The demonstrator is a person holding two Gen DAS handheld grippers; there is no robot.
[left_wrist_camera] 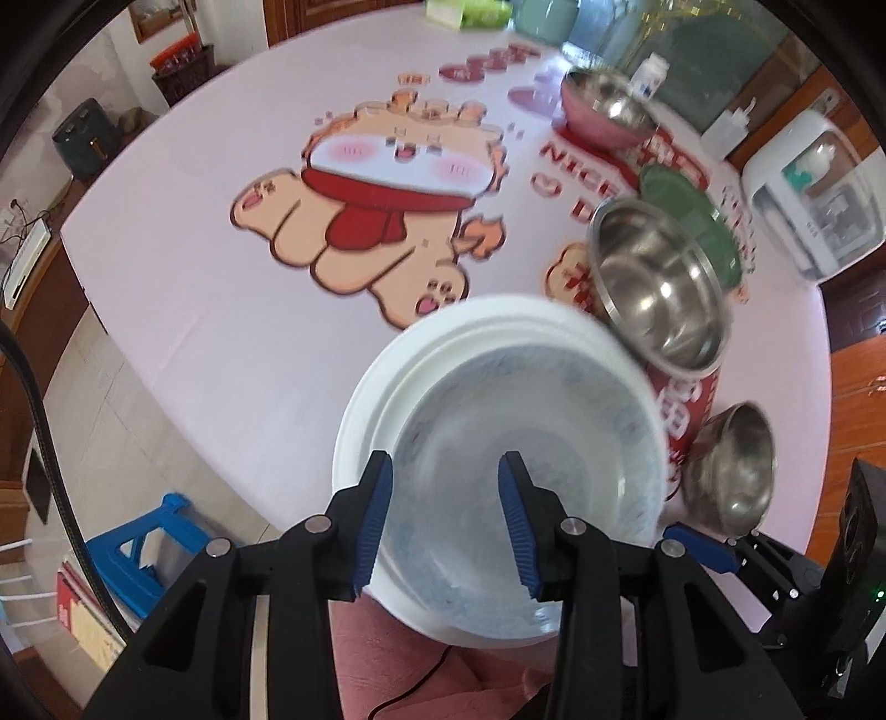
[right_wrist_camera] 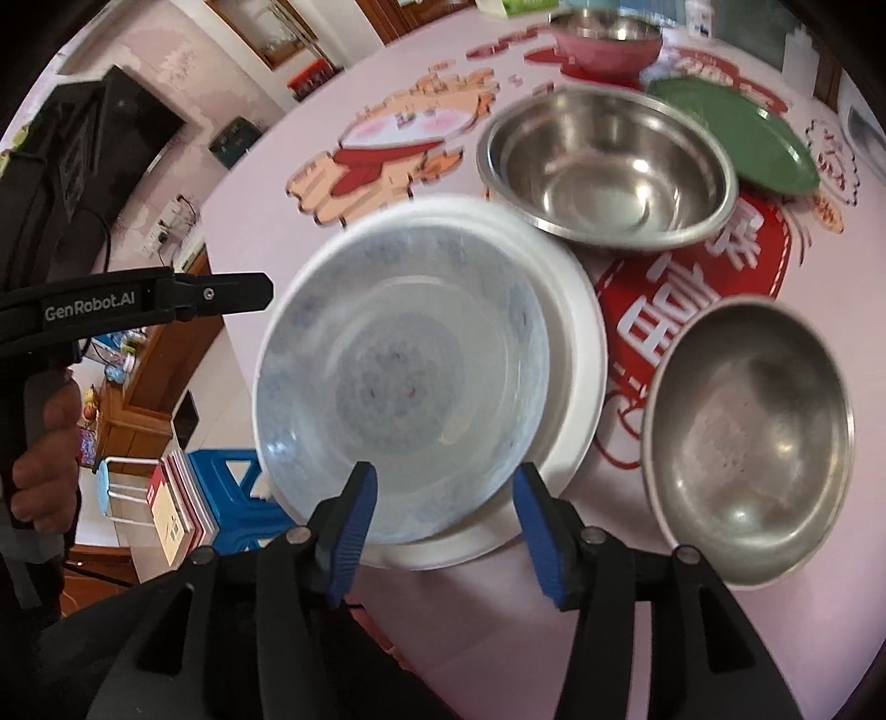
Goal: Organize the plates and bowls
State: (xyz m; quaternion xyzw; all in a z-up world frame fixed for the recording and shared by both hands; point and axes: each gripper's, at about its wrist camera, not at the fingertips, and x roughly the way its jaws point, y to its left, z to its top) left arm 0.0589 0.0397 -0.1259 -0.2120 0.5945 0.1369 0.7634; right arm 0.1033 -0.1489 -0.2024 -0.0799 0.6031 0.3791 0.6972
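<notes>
As both tools hung above the near edge of the pink cartoon-printed tablecloth (left_wrist_camera: 194, 310), you had a pale blue-patterned ceramic bowl (right_wrist_camera: 398, 382) sitting inside a white round plate (right_wrist_camera: 581, 354), the pair resting at the table's near rim. Your right gripper (right_wrist_camera: 446, 531) stood over that bowl's near lip with its blue-padded jaws parted to a middling gap and nothing pressed between them; your left gripper (left_wrist_camera: 446, 526) likewise showed its jaws apart around empty air above the same bowl, gripping nothing. Beyond the plate, touching or just beside it, stood a large stainless steel bowl (right_wrist_camera: 609, 166); to the right, near you, sat a smaller stainless steel bowl (right_wrist_camera: 747, 443), and behind the large one lay a flat green plate (right_wrist_camera: 736, 138), with a pink-walled steel-lined bowl (right_wrist_camera: 606, 41) at the far side. The step in hand appeared to be the release after nesting the patterned bowl on the white plate, so the stack seemed begun but far from done. Your next move likely called for lifting clear of the rim, then choosing one of the loose steel bowls and closing on its thin edge squarely, since polished metal could slip between the pads
</notes>
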